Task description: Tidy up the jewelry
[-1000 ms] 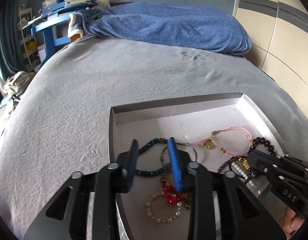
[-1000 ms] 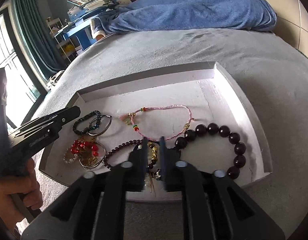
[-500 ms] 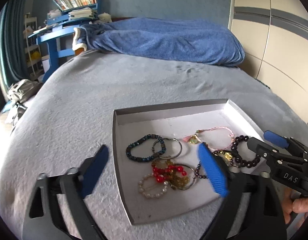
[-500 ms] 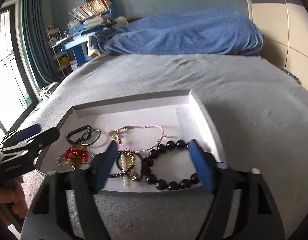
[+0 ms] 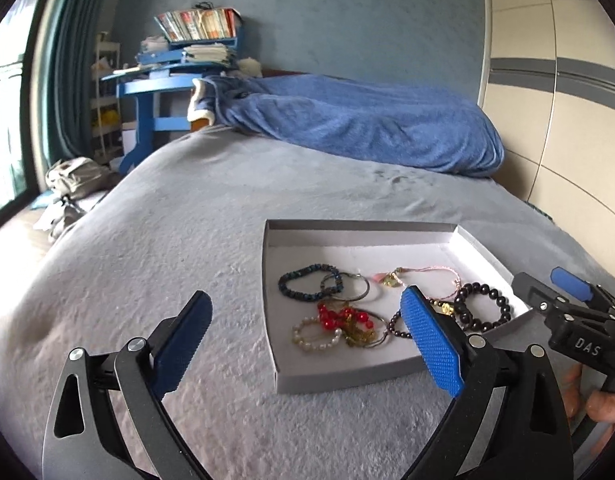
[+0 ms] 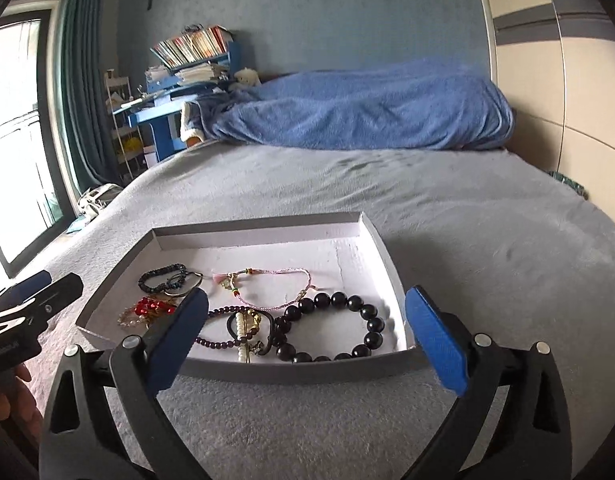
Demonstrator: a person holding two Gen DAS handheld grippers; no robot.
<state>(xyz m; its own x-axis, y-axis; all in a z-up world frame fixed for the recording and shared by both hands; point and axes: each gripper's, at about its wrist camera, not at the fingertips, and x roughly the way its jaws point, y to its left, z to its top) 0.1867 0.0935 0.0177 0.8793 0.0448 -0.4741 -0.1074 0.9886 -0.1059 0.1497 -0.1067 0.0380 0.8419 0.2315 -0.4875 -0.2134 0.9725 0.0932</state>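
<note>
Tongs: left [image 5: 303,344] apart, empty; right [image 6: 307,336] opening, empty. Pick one bracelet from tray [image 6: 291,372] w/o snagging neighbours, e.g. black beads [image 6: 335,326].

**Blue bedroom, daylight from the left**

Grey bedspread [image 6: 447,220] filling the lower frame. Rumpled blue blanket [image 6: 367,108] across the centre, against a textured blue wall [image 6: 307,12]. Blue desk [image 5: 163,88] upper left, stacked with books [image 6: 191,46]. Teal curtain [image 6: 77,80] beside a bright window [image 6: 11,128] at far left. Beige wardrobe panels [image 5: 555,92] at right.
</note>
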